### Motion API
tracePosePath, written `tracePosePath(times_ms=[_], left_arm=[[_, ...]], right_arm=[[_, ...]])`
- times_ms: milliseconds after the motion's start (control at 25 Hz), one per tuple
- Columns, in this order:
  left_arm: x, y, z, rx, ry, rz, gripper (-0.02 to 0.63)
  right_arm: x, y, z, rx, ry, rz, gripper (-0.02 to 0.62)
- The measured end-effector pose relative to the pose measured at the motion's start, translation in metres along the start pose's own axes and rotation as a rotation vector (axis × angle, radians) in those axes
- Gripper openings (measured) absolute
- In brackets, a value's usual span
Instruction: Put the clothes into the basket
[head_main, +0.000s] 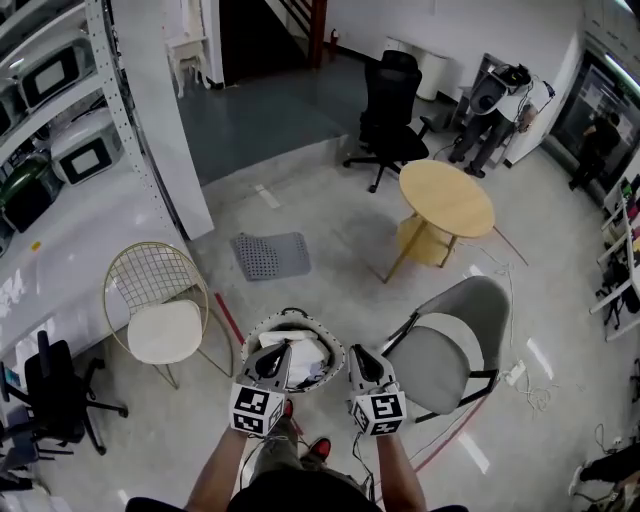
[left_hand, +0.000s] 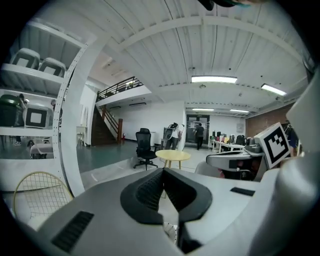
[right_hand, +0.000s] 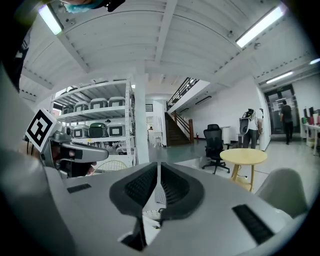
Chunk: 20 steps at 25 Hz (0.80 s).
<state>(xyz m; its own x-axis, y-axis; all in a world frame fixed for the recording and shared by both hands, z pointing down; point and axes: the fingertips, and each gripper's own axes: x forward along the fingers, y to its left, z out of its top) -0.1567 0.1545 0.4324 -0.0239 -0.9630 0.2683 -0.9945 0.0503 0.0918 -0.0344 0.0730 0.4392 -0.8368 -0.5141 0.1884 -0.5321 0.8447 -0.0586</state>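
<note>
Shells of left gripper (head_main: 268, 365) and right gripper (head_main: 362, 368): light grey moulded plastic, narrowing toward 12 o'clock in head view. Black ribbed pads (left_hand: 149, 190) set in black surround. Black rectangular slots (left_hand: 72, 230) in shell at 8 and 3 o'clock in left gripper view. White marker cube (head_main: 255, 410) with black square pattern at 6 o'clock end of each. Forearms (head_main: 215, 470) bare. Dark top (head_main: 300, 495), grey-green trousers (head_main: 272, 450), red shoes (head_main: 318, 449).

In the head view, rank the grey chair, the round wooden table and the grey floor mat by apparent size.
1. Grey chair, only slightly larger; it is nearer the camera.
2. Round wooden table.
3. Grey floor mat.
</note>
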Motion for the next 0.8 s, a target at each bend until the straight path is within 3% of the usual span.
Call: tracePosePath(times_ms=[360,800], left_arm=[[-0.012,-0.048,0.008,0.041,-0.017,-0.061,0.006],[-0.021,-0.082,0.009,0.061,-0.018,-0.101,0.006]], right_arm=[[-0.063,-0.009,0.028,-0.007,-0.08,-0.024,0.041],[-0.118,-0.024,0.016,0.014,-0.089,-0.094,0.041]])
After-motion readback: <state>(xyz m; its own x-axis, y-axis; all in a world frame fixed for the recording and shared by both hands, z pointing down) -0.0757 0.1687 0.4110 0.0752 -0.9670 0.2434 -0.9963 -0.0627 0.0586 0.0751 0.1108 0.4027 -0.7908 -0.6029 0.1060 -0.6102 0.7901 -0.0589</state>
